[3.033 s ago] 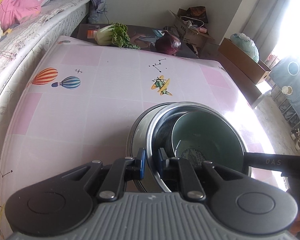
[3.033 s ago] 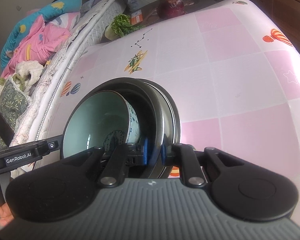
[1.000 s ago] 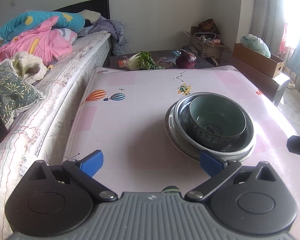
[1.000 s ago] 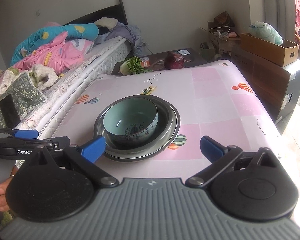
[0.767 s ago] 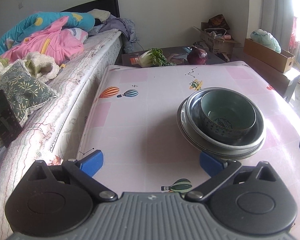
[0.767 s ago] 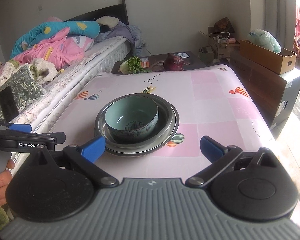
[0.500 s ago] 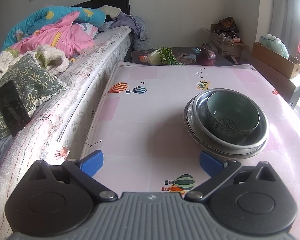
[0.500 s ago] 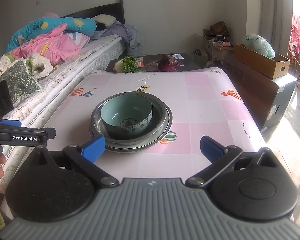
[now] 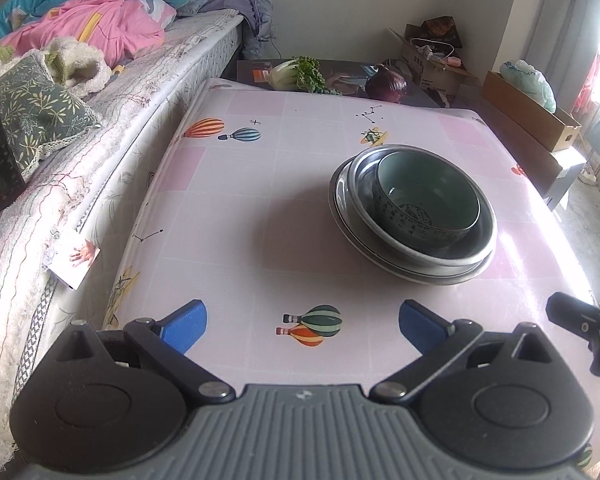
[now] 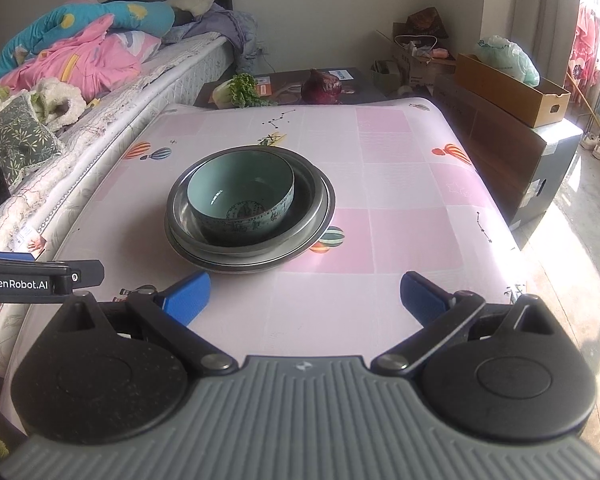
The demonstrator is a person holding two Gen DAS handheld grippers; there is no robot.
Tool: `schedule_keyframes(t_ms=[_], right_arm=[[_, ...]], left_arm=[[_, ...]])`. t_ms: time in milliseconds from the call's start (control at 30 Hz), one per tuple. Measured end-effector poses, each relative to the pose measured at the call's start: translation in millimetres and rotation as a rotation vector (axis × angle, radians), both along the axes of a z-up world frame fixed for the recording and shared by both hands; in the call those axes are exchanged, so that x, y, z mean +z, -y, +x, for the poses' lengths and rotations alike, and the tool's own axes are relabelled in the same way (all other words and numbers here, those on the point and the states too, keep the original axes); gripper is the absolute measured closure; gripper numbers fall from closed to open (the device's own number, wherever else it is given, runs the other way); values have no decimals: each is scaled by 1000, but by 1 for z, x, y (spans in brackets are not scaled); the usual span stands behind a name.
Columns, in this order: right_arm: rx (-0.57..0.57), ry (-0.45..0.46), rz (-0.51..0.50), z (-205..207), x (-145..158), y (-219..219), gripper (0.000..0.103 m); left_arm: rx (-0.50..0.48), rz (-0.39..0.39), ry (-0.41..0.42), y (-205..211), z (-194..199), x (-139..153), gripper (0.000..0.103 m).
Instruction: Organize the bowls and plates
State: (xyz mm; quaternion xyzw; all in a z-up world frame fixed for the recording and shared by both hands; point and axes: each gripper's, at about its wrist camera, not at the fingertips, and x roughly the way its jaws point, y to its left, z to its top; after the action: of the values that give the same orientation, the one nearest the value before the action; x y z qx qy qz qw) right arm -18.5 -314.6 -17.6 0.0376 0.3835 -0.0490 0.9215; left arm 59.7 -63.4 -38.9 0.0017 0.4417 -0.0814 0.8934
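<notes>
A light green ceramic bowl (image 9: 428, 204) (image 10: 242, 196) sits inside a steel bowl (image 9: 480, 240) (image 10: 312, 200), which rests on a steel plate (image 9: 340, 208) (image 10: 180, 246), all stacked on the pink patterned table (image 9: 240, 208) (image 10: 412, 200). My left gripper (image 9: 302, 326) is open and empty, held back from the stack near the table's front edge. My right gripper (image 10: 304, 294) is open and empty, also well short of the stack. The left gripper's body shows at the left edge of the right wrist view.
A bed (image 9: 100, 92) with pillows and bedding runs along the table's left side. A cabbage (image 10: 238, 90) and a red onion (image 10: 322, 88) lie on a low dark stand behind the table. Cardboard boxes (image 10: 512, 92) stand at the right.
Three seconds ago both grippers were shut on the steel bowl's rim. They have let go, opened wide and pulled back from the stack, which stays in place.
</notes>
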Motion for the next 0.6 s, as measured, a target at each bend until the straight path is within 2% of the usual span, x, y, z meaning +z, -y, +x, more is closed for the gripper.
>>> schedule_keyframes(t_ms=[333,600], right_arm=[[0,-78,44,14,-9,3,1],[24,-111,40,21,-19,-3,1]], left_arm=[[22,4,-39,3,5,-3,0],[25,12,-55,1,8,-5,0]])
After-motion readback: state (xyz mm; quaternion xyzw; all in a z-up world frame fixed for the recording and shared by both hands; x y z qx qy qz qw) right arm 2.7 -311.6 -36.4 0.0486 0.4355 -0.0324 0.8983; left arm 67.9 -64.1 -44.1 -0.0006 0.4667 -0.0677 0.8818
